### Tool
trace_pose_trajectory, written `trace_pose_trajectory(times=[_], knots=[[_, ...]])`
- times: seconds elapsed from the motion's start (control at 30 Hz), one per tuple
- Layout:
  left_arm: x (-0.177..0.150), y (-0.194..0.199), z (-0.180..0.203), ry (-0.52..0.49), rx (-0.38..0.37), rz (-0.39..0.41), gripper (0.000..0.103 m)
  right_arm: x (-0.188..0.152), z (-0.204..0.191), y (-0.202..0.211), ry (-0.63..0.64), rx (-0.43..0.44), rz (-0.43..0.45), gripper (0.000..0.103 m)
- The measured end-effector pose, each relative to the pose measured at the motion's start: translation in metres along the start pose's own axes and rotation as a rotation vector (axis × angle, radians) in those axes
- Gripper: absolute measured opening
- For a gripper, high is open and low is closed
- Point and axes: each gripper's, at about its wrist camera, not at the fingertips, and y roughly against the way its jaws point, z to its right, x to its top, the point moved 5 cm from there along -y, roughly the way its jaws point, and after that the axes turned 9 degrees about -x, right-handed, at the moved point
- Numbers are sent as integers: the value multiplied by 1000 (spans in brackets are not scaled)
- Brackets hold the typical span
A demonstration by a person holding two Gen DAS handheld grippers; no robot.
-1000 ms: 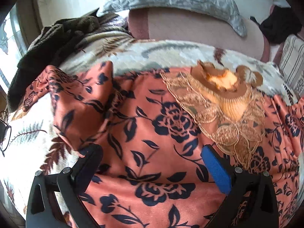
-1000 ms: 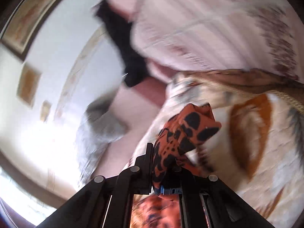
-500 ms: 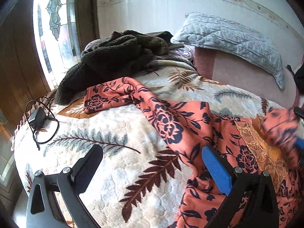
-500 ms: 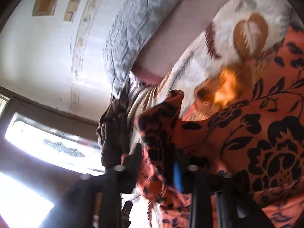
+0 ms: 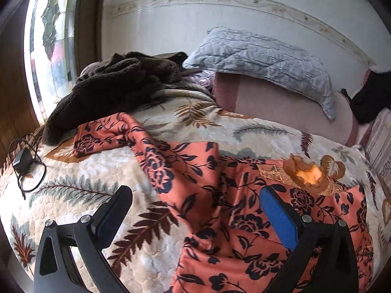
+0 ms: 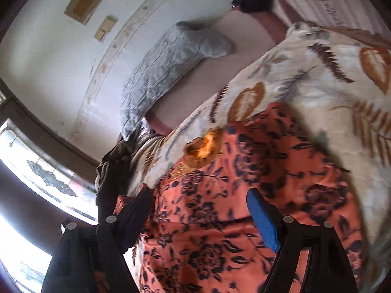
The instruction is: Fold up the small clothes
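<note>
An orange garment with dark blue flowers [image 5: 220, 195] lies spread on the leaf-patterned bedspread [image 5: 80, 195], one sleeve stretched out to the left toward the brown blanket. A fold of it runs down the middle, and its gold embroidered neckline [image 5: 305, 175] lies at the right. My left gripper [image 5: 195, 202] hovers above the garment's left part, open and empty. In the right wrist view the same garment [image 6: 220, 219] lies flat below my right gripper [image 6: 198, 207], whose jaws are opening wide with nothing between them.
A dark brown fleece blanket [image 5: 117, 85] is heaped at the bed's back left by the window. A grey quilted pillow [image 5: 259, 58] leans on the wall. A black charger with its cable [image 5: 23, 163] lies at the bed's left edge. A black cloth [image 5: 371, 97] sits far right.
My right gripper let go of the sleeve it carried across the garment, and that sleeve now lies folded over the body. My left gripper drew back and rose, so more of the bed shows.
</note>
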Motion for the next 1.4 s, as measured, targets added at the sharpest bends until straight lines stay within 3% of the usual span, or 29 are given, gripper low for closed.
trace_pose_trajectory(times=[0.13,0.23,0.3,0.37,0.43,0.63,0.73,0.77,0.8,0.9,1.03,1.07,1.1,1.17,1.33,1.4], knots=[[-14,-14,48,-169,3,-13,103,-4,59,18,-35,-83,48,81],[-23,-20,69,-209,-32,-43,103,-6,82,10,-71,-89,42,81],[-27,-21,75,-223,-42,-46,103,-9,76,7,-53,-104,24,78],[-27,-25,73,-200,-65,-64,103,-12,66,0,-20,-96,7,71],[-25,-28,63,-146,-75,-77,103,-11,62,-8,-2,-84,-12,57],[-8,-30,26,-19,-53,-57,99,3,63,-33,-29,-70,-52,52],[0,-33,16,-31,-30,-50,87,10,58,-50,-32,-56,-66,51],[1,-36,14,-33,-39,-61,76,11,55,-56,-31,-55,-72,50],[1,-41,14,-29,-58,-80,69,13,52,-64,-29,-55,-78,49],[-3,-56,19,1,-145,-142,62,15,44,-85,-16,-60,-105,47],[-6,-71,39,-43,-192,-185,64,17,43,-101,-51,-82,-119,47],[-9,-77,44,-48,-203,-207,69,19,47,-104,-77,-90,-121,47],[-12,-82,46,-47,-205,-228,80,20,51,-107,-101,-99,-125,47],[-20,-95,48,-40,-186,-269,90,19,59,-114,-126,-124,-146,47],[-36,-118,47,0,-209,-362,90,17,65,-121,-122,-142,-164,47],[-38,-117,45,28,-220,-359,72,16,65,-122,-120,-144,-166,47]])
